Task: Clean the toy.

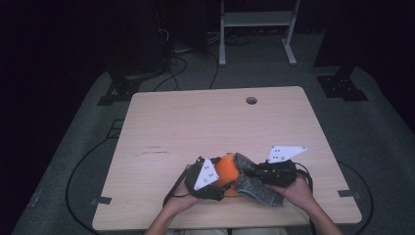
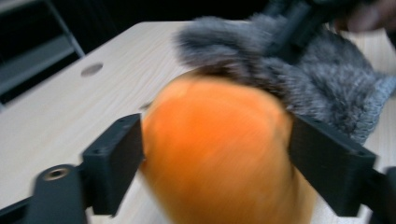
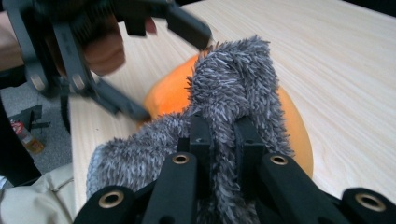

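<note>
Stuffing step under way at table's (image 1: 161,122) 6 o'clock edge: right gripper (image 3: 219,135) pinches grey furry cover (image 3: 233,79); left gripper (image 2: 215,154), jaws wide, straddles orange cushion (image 2: 215,140). Next likely needs cover drawn over cushion.

Near the table's (image 1: 161,127) six o'clock edge, a little toward five: ball (image 1: 226,169) resting on the tabletop. Fuzzy cloth (image 1: 254,188) draped over the ball's three o'clock side, trailing down toward five o'clock onto the table. Left gripper (image 1: 222,181) at the ball's nine o'clock, jaws flanking the ball on either side. Right gripper (image 1: 247,169) at the ball's three o'clock, clamped onto a fold of the cloth. Round hole (image 1: 251,100) near the twelve o'clock edge, well apart from everything. Metal frame (image 1: 257,29) on the floor beyond the twelve o'clock edge.
</note>
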